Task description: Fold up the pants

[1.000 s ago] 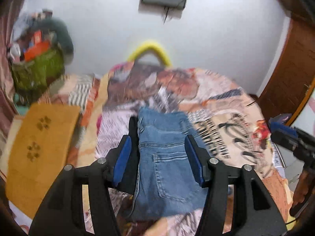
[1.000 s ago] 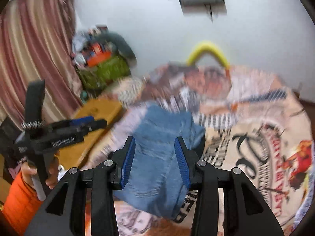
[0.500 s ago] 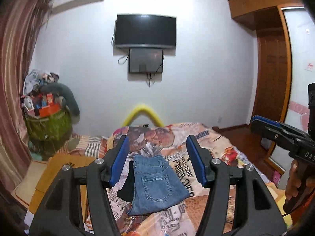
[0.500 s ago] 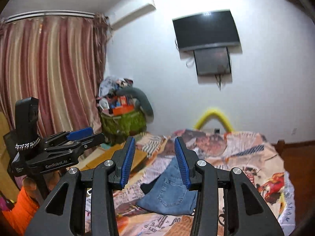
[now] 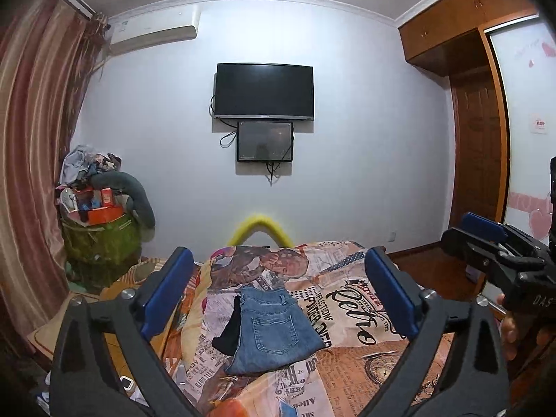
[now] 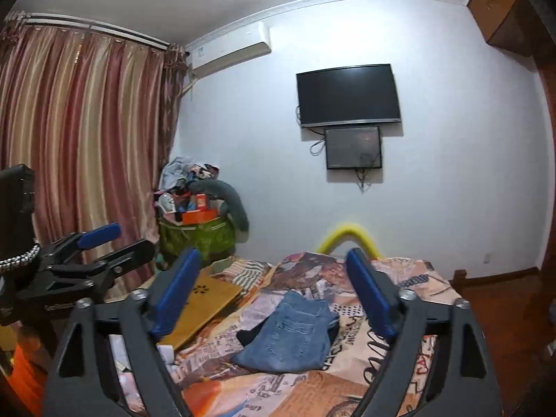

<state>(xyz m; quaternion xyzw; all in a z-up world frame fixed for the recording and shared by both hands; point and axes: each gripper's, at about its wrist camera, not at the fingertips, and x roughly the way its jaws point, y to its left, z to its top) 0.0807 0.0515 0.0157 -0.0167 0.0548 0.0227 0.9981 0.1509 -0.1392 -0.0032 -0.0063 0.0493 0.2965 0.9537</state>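
Folded jeans (image 5: pixel 274 330) on bedspread (image 5: pixel 351 312): ahead-below both claws, well apart, long axis running away. Left gripper (image 5: pixel 278 299), right gripper (image 6: pixel 274 295): spread, empty.

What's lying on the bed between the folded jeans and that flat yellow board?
A black garment sticks out from under the jeans toward the board; beyond it, only patterned bedspread. Clearest from the right wrist.

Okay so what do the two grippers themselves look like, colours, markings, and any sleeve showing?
Both are matte black plastic frames with triangular cutouts, silver bolts and blue pads lining the fingers. The left gripper has white lettering and a beaded metal band on its body; an orange sleeve shows beneath. The right gripper carries white letters, "DAS".
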